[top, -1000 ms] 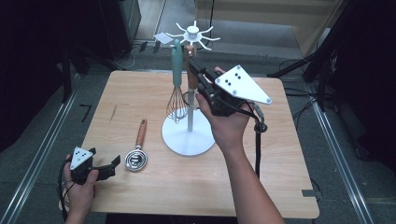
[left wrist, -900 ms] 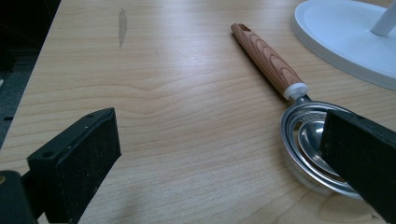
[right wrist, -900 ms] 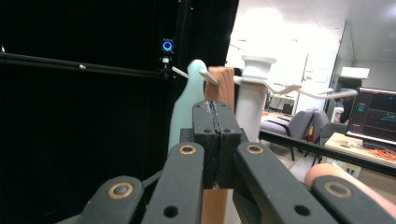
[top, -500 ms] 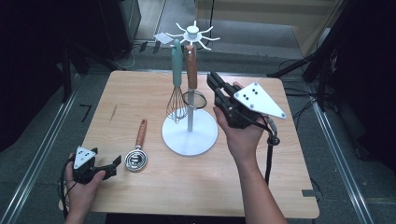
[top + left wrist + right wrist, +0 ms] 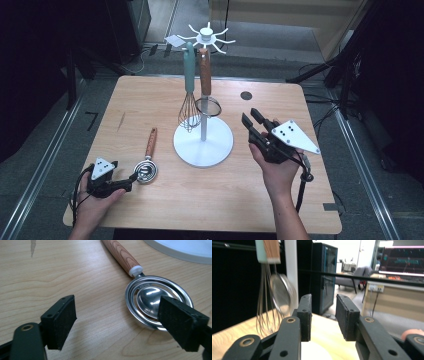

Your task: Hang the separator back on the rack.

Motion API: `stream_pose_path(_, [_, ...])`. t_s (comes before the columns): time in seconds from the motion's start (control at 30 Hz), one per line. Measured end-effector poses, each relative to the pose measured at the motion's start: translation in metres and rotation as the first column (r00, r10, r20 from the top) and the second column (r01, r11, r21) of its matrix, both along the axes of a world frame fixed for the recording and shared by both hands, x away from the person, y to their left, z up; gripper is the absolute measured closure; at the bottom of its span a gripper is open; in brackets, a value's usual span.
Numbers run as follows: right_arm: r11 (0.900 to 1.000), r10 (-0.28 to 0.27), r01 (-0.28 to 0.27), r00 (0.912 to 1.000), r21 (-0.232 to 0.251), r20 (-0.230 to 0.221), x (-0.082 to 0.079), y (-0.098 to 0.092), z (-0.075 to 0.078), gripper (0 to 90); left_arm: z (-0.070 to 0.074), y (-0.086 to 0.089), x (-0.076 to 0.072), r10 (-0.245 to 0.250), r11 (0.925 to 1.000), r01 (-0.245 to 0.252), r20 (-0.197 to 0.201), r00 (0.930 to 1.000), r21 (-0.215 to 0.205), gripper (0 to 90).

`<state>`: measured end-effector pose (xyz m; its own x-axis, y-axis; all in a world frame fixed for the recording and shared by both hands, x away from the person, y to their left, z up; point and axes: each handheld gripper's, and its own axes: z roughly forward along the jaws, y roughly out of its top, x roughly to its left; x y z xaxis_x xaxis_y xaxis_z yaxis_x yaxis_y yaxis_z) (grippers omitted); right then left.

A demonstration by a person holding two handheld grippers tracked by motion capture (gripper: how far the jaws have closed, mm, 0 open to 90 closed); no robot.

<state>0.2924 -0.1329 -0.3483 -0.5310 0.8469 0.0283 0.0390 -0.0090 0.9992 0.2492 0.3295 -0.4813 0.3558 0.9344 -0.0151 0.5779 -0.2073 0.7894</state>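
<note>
Left tool (image 5: 131, 178), jaws apart and closing, straddles the egg separator's (image 5: 147, 170) bowl, apparently untouched; handle points away; right tool (image 5: 252, 121) opening, empty.

The wooden bench (image 5: 150, 100) carries a white stand base (image 5: 203, 145) at its middle and a wood-handled separator (image 5: 148, 165) near the front-left corner.
</note>
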Motion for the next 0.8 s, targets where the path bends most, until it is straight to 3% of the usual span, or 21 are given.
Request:
stream_pose_path(0.13, [1.000, -0.011, 0.011, 0.9990, -0.013, -0.044, -0.009, -0.012, -0.020, 64.2, -0.001, -0.001, 0.001, 0.002, 1.0000, -0.002, -0.010, 0.9999, -0.003, 22.1])
stream_pose_path(0.4, [0.999, -0.045, 0.042, 0.9899, -0.028, -0.134, -0.021, -0.033, -0.060, 62.9, -0.003, -0.002, 0.003, -0.018, 0.9996, 0.017, -0.027, 0.9995, -0.024, 40.1])
stream_pose_path(0.5, [0.995, -0.073, 0.063, 0.9863, -0.075, -0.148, -0.021, -0.039, -0.073, 62.8, -0.004, -0.003, 0.004, -0.027, 0.9992, 0.026, -0.032, 0.9991, -0.029, 44.9])
stream_pose_path(0.7, [0.996, -0.084, 0.077, 0.9756, -0.043, -0.203, -0.019, -0.049, -0.093, 62.1, -0.005, -0.009, 0.004, -0.038, 0.9991, 0.039, -0.044, 0.9983, 0.016, 53.7])
stream_pose_path(0.8, [0.996, -0.082, 0.076, 0.9703, -0.034, -0.227, -0.018, -0.052, -0.102, 61.8, -0.006, -0.009, 0.005, -0.042, 0.9990, 0.043, -0.056, 0.9975, 0.015, 57.8])
